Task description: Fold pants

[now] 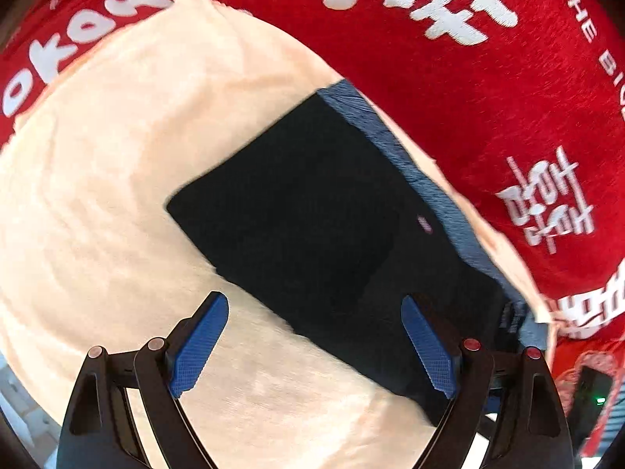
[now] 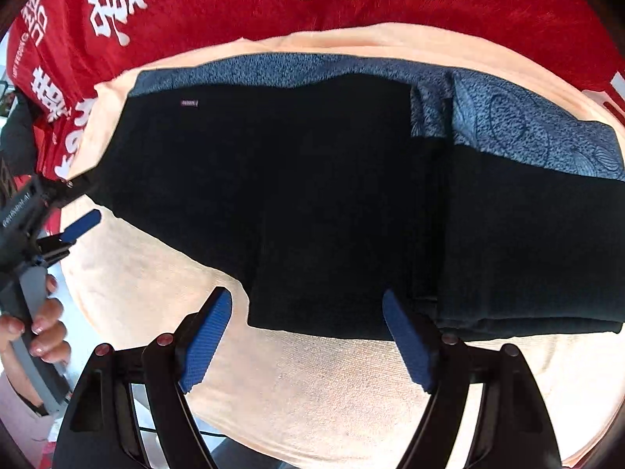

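Note:
The black pants (image 2: pixel 312 203) lie folded on a peach towel (image 2: pixel 332 391), with a blue patterned cloth (image 2: pixel 508 125) showing along their far edge. In the left wrist view the pants (image 1: pixel 312 215) show as a dark slab with a small label. My left gripper (image 1: pixel 312 308) is open and empty, hovering over the pants' near edge. My right gripper (image 2: pixel 306 305) is open and empty, just above the pants' near edge. The left gripper also shows at the left of the right wrist view (image 2: pixel 74 230), held by a hand, beside the pants' left end.
A red blanket with white lettering (image 1: pixel 468 58) covers the surface under the peach towel (image 1: pixel 117 195) and surrounds it in both views (image 2: pixel 195 8). A dark device with a green light (image 1: pixel 597 394) sits at the lower right edge.

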Available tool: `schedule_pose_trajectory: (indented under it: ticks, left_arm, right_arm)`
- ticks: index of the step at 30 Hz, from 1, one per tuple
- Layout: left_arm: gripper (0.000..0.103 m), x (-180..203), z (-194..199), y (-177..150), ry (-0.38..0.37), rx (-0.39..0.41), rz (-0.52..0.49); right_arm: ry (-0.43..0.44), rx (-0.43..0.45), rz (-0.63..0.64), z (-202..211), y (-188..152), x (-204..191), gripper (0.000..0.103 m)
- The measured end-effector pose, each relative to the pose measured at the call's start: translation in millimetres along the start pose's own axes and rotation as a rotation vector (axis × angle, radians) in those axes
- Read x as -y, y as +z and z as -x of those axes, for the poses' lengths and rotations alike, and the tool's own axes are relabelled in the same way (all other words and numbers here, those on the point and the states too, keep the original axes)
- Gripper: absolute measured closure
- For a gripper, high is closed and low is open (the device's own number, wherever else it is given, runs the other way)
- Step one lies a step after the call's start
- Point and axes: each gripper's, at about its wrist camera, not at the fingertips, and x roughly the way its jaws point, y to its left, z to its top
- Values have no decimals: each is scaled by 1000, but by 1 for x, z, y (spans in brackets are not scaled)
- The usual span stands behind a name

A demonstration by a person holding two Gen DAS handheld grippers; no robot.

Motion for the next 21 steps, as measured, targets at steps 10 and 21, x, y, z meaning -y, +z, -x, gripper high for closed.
schedule_pose_trajectory:
  ticks: [10, 21]
  left_arm:
    - [13, -1, -21, 0, 49, -41, 15]
    - [13, -28, -29, 0, -293, 0, 196]
  right_arm:
    - [-3, -10, 11, -2, -1, 0, 20]
    - [3, -17, 11, -4, 0, -1, 20]
